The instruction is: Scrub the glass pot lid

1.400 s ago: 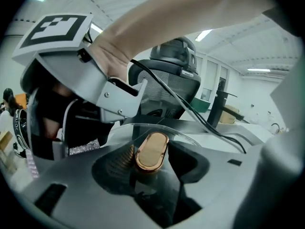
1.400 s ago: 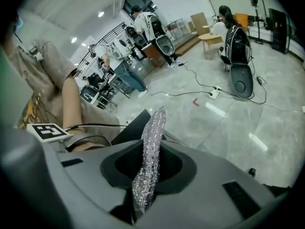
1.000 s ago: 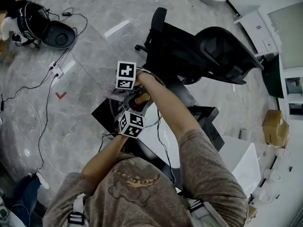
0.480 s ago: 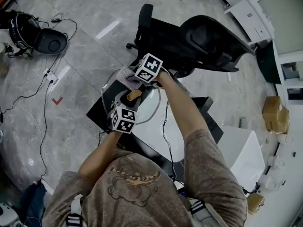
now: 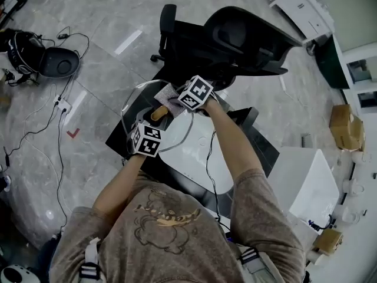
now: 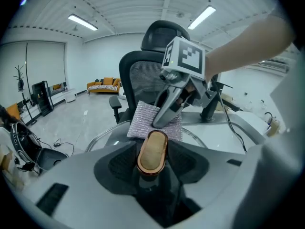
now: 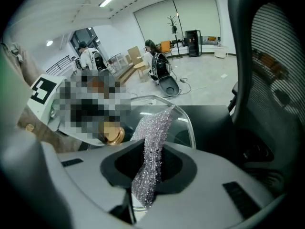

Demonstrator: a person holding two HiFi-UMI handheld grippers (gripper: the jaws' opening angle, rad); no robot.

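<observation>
Left tool (image 6: 152, 165) jaws closing around wooden knob (image 6: 152, 151) of glass pot lid (image 5: 135, 99), right tool (image 7: 147, 178) clamped on sparkly scrub cloth (image 7: 153, 135), cloth at knob's 12 o'clock

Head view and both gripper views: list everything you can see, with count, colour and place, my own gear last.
clear glass pot lid: one, clear, held above the table's edge
tan wooden knob: one, tan, on the lid's centre
silvery mesh scrubbing cloth: one, silver, against the lid beside the knob
black-and-white table: one, below the grippers
black office chair: one, beyond the table
black open bag: one, on the grey floor, far left
black cables: several, on the floor, left
brown cardboard box: one, right edge
left gripper: grey, jaws closing, gripping the knob
right gripper: grey, shut on the cloth
</observation>
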